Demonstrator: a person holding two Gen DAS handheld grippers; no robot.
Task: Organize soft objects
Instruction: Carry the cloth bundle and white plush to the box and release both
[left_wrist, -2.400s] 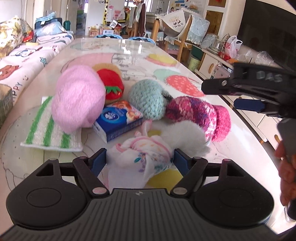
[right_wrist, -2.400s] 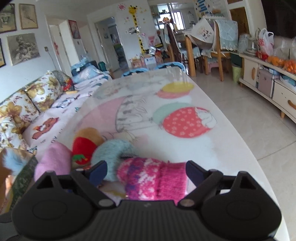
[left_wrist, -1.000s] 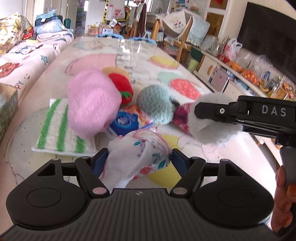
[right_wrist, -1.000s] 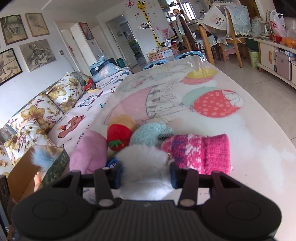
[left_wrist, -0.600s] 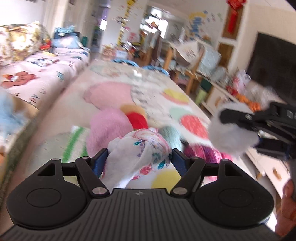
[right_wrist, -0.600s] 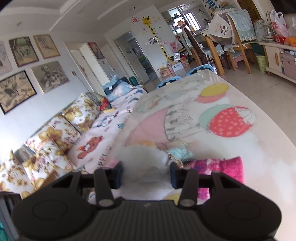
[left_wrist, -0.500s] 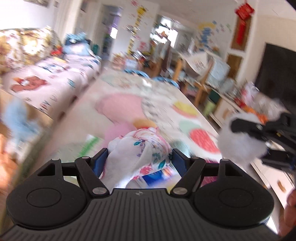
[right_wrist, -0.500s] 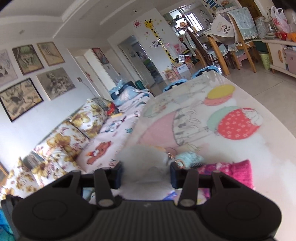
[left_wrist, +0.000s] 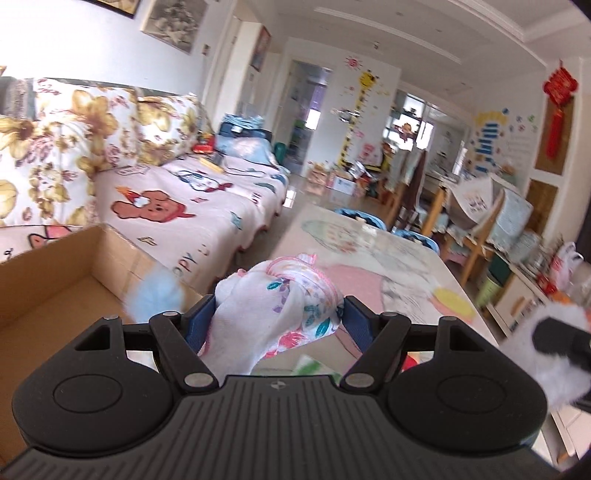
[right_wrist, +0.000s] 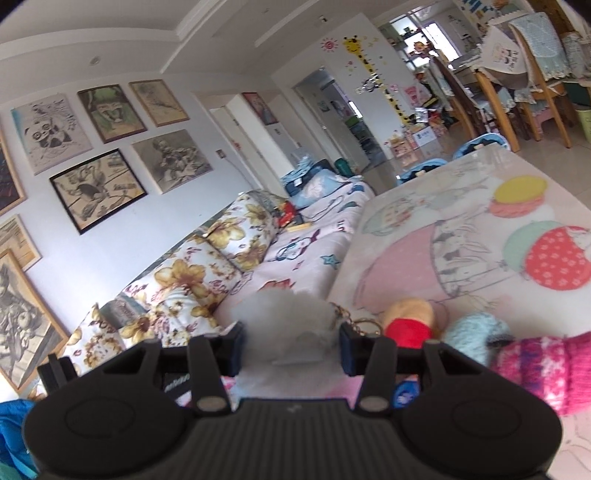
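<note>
Now both tongs have lifted off the bench, left tongs (left_wrist: 279, 319) pinching the floral cloth bundle (left_wrist: 277, 301) and right tongs (right_wrist: 290, 349) the white pompom (right_wrist: 288, 325), toward the cardboard box (left_wrist: 55, 258).

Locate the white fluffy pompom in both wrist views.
Left wrist: white fluffy pompom at far right edge, clamped by the right gripper.
Right wrist: bottom centre, between the fingers.
Shared landmark: giraffe height chart on the back wall.

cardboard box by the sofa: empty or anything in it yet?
Not empty: a fluffy light-blue item shows at the cardboard box's right wall. The rest of its floor looks bare.
</note>
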